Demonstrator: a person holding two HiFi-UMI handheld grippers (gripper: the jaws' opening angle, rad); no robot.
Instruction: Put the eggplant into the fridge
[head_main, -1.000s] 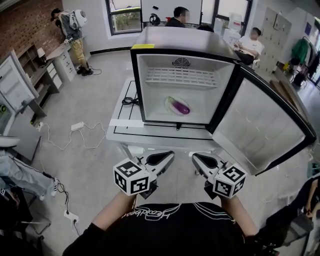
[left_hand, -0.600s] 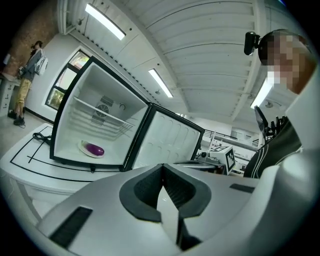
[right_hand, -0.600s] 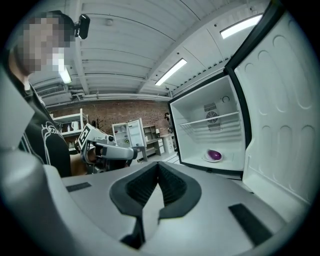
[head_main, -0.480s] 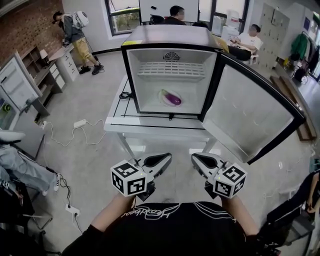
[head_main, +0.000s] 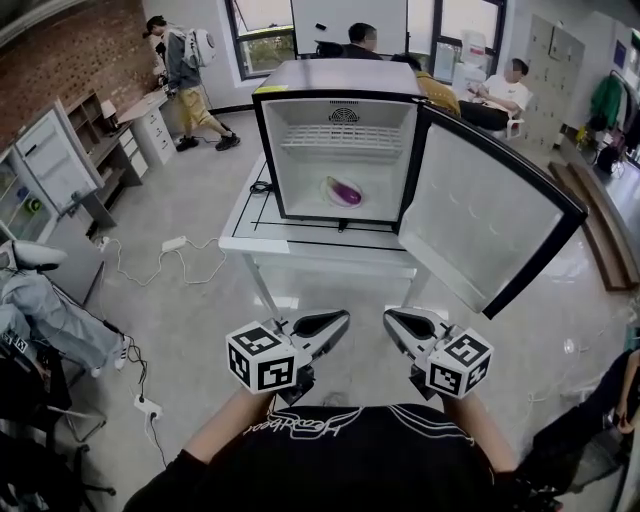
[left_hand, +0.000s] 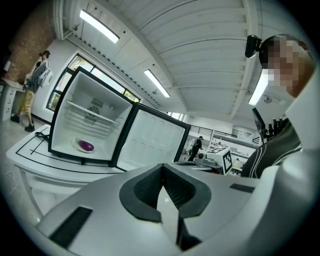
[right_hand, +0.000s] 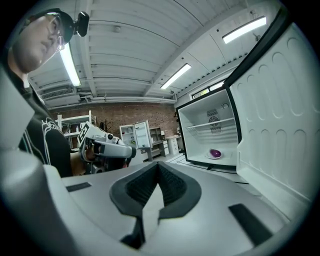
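Observation:
A purple eggplant (head_main: 344, 191) lies on a white plate (head_main: 329, 194) on the floor of the small open fridge (head_main: 338, 75), below its wire shelf. The same eggplant (left_hand: 86, 146) shows small in the left gripper view, and the eggplant (right_hand: 215, 153) is small in the right gripper view too. The fridge door (head_main: 480, 226) hangs wide open to the right. My left gripper (head_main: 338, 321) and right gripper (head_main: 395, 319) are held side by side close to my chest, well short of the table. Both have their jaws shut with nothing between them.
The fridge stands on a white table (head_main: 255, 225) with a black cable (head_main: 262, 187) beside it. Power strips and cords (head_main: 171, 245) trail over the floor at the left. Several people (head_main: 184, 65) sit or stand at the back. A second small open fridge (head_main: 55, 160) is at the left.
The fridge and table have drawn farther off and sit higher in the head view as I back away. Both grippers keep their shut pose before my chest.

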